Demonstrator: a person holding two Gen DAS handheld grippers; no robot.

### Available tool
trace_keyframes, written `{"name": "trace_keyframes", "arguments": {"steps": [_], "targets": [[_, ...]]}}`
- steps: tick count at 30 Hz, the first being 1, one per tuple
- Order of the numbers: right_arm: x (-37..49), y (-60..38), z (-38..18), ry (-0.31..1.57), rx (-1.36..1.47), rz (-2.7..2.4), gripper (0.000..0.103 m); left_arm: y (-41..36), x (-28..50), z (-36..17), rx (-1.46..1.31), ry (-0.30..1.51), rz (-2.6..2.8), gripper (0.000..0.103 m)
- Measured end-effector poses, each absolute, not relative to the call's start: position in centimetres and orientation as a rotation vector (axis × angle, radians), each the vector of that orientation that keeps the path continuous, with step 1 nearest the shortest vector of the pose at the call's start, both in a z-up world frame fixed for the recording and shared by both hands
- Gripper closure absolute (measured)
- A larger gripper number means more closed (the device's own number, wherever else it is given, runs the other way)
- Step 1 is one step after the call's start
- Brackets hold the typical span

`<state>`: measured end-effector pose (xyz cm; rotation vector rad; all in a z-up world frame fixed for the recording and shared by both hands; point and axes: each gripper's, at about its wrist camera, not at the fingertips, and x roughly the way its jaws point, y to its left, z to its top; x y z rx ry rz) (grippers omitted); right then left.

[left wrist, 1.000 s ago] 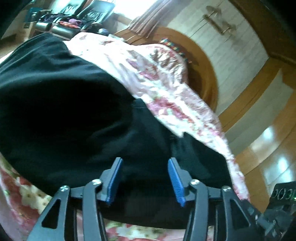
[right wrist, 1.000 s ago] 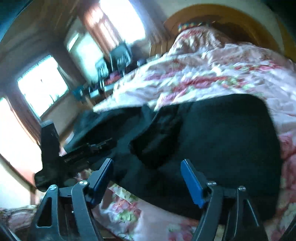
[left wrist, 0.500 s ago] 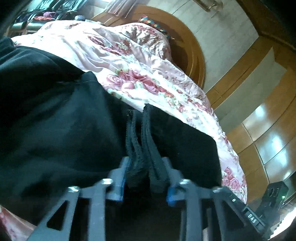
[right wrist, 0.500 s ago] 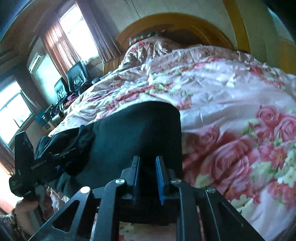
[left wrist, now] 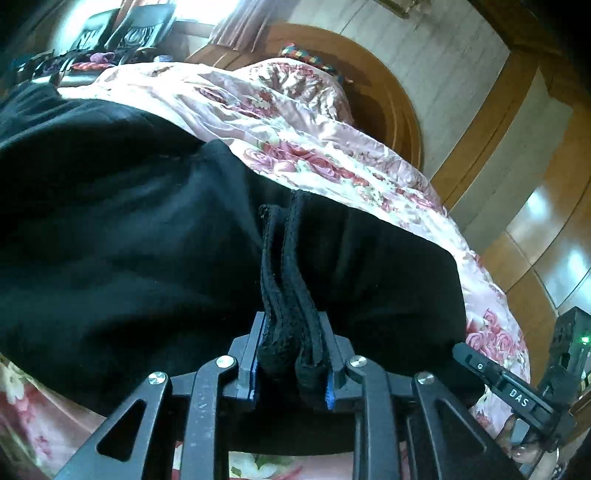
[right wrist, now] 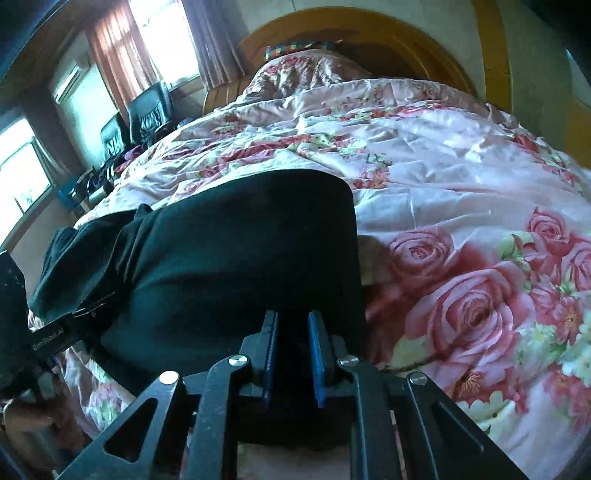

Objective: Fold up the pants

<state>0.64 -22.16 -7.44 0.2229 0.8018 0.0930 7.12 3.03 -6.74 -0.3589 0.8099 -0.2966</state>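
Note:
Black pants [left wrist: 129, 240] lie across a pink floral bedspread [left wrist: 295, 147]. My left gripper [left wrist: 291, 363] is shut on a bunched double fold of the pants' near edge, which stands up between the blue pads. In the right wrist view the pants [right wrist: 240, 251] spread left from my right gripper [right wrist: 293, 354], which is shut on their near edge close to the right-hand corner. The left gripper's black body [right wrist: 48, 339] shows at the far left of that view, and the right gripper's body [left wrist: 517, 387] at the lower right of the left wrist view.
A wooden arched headboard [right wrist: 369, 33] and a floral pillow [right wrist: 306, 70] stand at the far end of the bed. Black chairs [right wrist: 147, 114] and curtained windows [right wrist: 159, 40] are on the left side. Wooden wardrobe panels [left wrist: 535, 221] stand to the right.
Both grippers went from open to shut on the pants' near edge. The cloth is now bunched up between the left pads, and both grippers sit a little further back.

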Motion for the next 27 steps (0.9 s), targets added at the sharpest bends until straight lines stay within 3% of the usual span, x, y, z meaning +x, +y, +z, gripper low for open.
{"name": "trace_keyframes", "arguments": {"steps": [2, 4, 9, 13, 16, 24, 26, 27], "targets": [[0.0, -22.6, -6.2, 0.761, 0.268, 0.124, 0.086, 3.2, 7.2, -6.2, -0.376, 0.807, -0.307, 0.076], [0.0, -23.2, -4.8, 0.706, 0.318, 0.157, 0.084, 3.9, 7.3, -6.2, -0.422, 0.811, -0.312, 0.067], [4.1, -22.0, -2.1, 0.705, 0.165, 0.177, 0.084, 4.3, 8.2, -5.9, -0.465, 0.801, -0.309, 0.067], [8.9, -22.0, -3.6, 0.805, 0.154, 0.148, 0.084, 4.3, 8.9, -5.9, -0.417, 0.794, -0.281, 0.066], [11.1, -22.7, -6.6, 0.894, 0.165, 0.079, 0.090, 4.4, 8.9, -6.7, -0.404, 0.789, -0.295, 0.064], [9.9, -22.8, -6.9, 0.844, 0.162, 0.034, 0.092, 4.4, 8.3, -6.6, -0.332, 0.773, -0.321, 0.063], [8.1, -22.8, -5.4, 0.790, 0.214, 0.024, 0.081, 5.4, 8.0, -5.8, -0.366, 0.780, -0.301, 0.062], [6.7, -22.5, -4.5, 0.740, 0.249, 0.039, 0.067, 5.9, 7.7, -5.3, -0.374, 0.765, -0.278, 0.062]]}}
